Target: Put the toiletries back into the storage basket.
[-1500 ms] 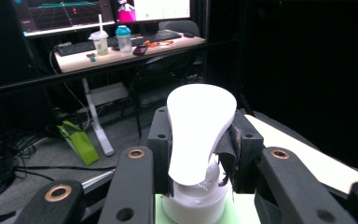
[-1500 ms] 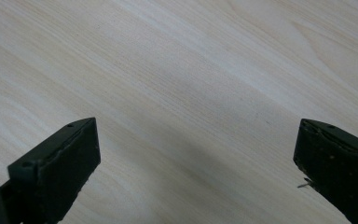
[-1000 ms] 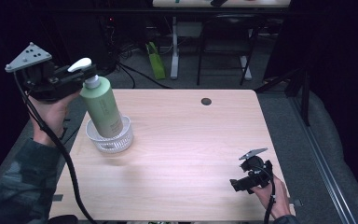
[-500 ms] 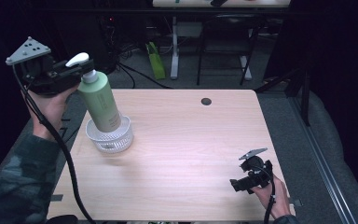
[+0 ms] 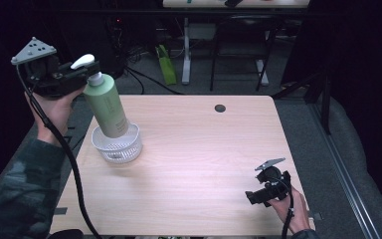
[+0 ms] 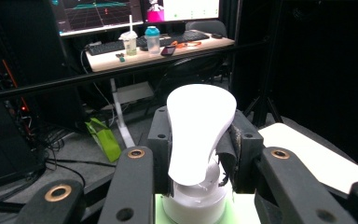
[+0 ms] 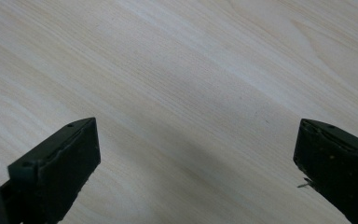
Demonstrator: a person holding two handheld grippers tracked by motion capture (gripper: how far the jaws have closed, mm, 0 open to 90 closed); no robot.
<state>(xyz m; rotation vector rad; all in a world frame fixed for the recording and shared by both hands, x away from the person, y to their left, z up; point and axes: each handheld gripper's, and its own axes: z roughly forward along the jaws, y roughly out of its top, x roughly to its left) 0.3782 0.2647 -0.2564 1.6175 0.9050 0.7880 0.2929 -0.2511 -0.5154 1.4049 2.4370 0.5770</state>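
The left hand (image 5: 54, 107) is raised at the table's far left corner, forearm rising from the lower left in a dark patterned sleeve, wrist bent so the left gripper (image 5: 82, 74) points level toward the right. Its jaws are clamped on the neck of a tall pale-green plastic pump bottle (image 5: 107, 107) just under the white pump head (image 6: 198, 126) — in the left gripper view the black pads press that white neck from both sides. The bottle hangs tilted, its top leaning left, with its base inside a small white perforated plastic basket (image 5: 124, 147) that sits on the light wooden table (image 5: 199, 164) near the left edge. The right hand (image 5: 288, 209) rests low at the table's near right corner, well apart from the bottle, and the right gripper (image 5: 258, 194) lies close to the wood — its jaws spread wide with nothing between them.
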